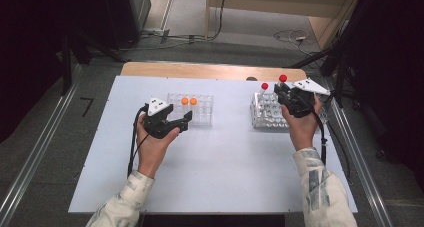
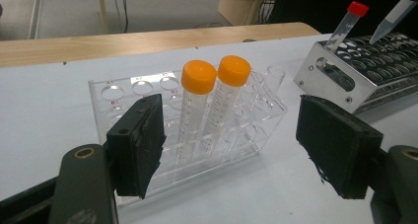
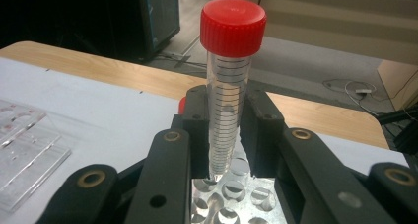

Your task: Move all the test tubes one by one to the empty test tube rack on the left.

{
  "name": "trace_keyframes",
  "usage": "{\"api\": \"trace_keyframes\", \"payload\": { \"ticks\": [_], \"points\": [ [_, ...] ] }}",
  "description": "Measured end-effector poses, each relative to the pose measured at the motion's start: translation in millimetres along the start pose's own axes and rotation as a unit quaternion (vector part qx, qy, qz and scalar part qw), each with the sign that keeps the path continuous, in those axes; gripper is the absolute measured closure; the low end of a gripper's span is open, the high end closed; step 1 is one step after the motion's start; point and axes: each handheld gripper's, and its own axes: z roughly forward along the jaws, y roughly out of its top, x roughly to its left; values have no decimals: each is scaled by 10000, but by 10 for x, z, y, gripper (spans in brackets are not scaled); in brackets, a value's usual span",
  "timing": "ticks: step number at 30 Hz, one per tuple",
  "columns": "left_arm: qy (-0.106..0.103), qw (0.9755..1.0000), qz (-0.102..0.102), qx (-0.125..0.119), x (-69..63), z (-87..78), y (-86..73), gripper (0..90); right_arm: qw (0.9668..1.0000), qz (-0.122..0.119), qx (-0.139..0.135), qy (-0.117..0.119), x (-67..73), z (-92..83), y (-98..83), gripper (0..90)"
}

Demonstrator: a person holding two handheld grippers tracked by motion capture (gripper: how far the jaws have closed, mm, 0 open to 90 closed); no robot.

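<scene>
A clear plastic rack (image 1: 202, 110) (image 2: 114, 93) holds two orange-capped tubes (image 1: 189, 101) (image 2: 198, 101) standing upright side by side. My left gripper (image 1: 181, 123) (image 2: 229, 145) is open just in front of this rack, and its pads touch nothing. On the right, my right gripper (image 1: 280, 90) (image 3: 224, 130) is shut on a red-capped tube (image 1: 283, 79) (image 3: 229, 81). It holds the tube upright with the pointed tip just above the holes of a metal rack (image 1: 265, 112) (image 3: 231, 197). A second red-capped tube (image 1: 264, 86) (image 2: 349, 19) stands tilted in that metal rack.
The white board (image 1: 220, 157) lies on a wooden table whose far edge (image 1: 210, 69) shows behind it. Dark stands and cables line both sides of the floor. Open board surface stretches between the two racks and toward the person.
</scene>
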Motion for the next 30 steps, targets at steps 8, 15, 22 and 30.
{"api": "trace_keyframes", "payload": {
  "ticks": [8, 15, 22, 30],
  "points": [
    [-23, 10000, 0, -18, -15, 2, 5, 276, 9997, -25, -11, 235, 98, -107, -56, 715],
    [-27, 10000, -8, -36, -22, -3, 9, 276, 9987, -127, -51, 497, 250, -185, -116, 715],
    [-51, 10000, 6, -51, -41, -10, 15, 276, 9964, -291, -30, 799, 471, -198, -175, 715],
    [-110, 9999, 17, -89, -73, -28, 29, 277, 9928, -395, 116, 1126, 757, -104, -265, 715]
  ]
}}
